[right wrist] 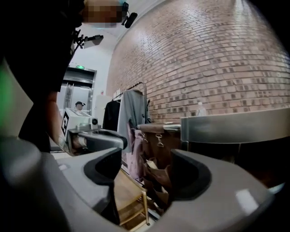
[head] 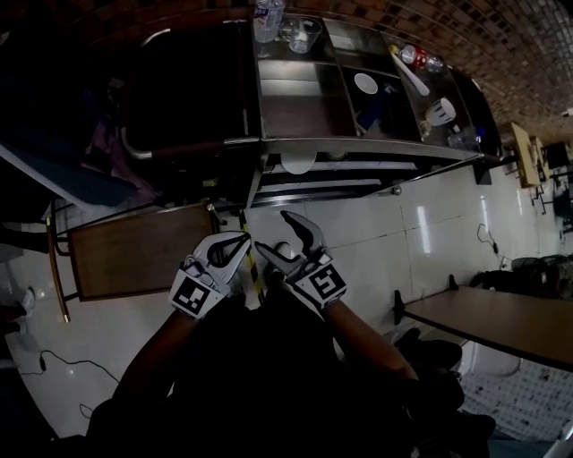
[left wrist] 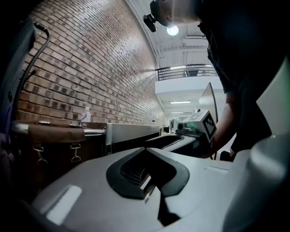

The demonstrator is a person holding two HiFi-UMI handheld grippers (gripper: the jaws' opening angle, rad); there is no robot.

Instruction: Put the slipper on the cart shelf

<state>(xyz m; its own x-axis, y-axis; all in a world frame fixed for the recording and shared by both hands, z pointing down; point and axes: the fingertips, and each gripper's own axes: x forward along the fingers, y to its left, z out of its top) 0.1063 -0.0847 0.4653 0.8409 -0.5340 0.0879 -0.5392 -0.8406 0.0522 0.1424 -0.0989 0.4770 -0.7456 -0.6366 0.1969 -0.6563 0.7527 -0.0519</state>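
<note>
No slipper can be made out in any view. The metal cart (head: 358, 143) stands ahead of me, its top shelf holding bottles and cups; its steel edge shows in the left gripper view (left wrist: 129, 132) and the right gripper view (right wrist: 235, 124). My left gripper (head: 240, 240) is held close to my body, its jaws together with nothing between them (left wrist: 146, 168). Just right of it, my right gripper (head: 270, 229) stands open and empty (right wrist: 147, 170). Each gripper sees the other: the right gripper (left wrist: 199, 129) and the left gripper (right wrist: 84, 131).
On the cart top stand a water bottle (head: 269, 18), a glass cup (head: 300, 36) and white dishes (head: 365, 83). A brown wooden stand (head: 139, 250) is left of the cart. A table (head: 501, 322) is at the right. Clothes hang on a rack (right wrist: 131, 113) by the brick wall.
</note>
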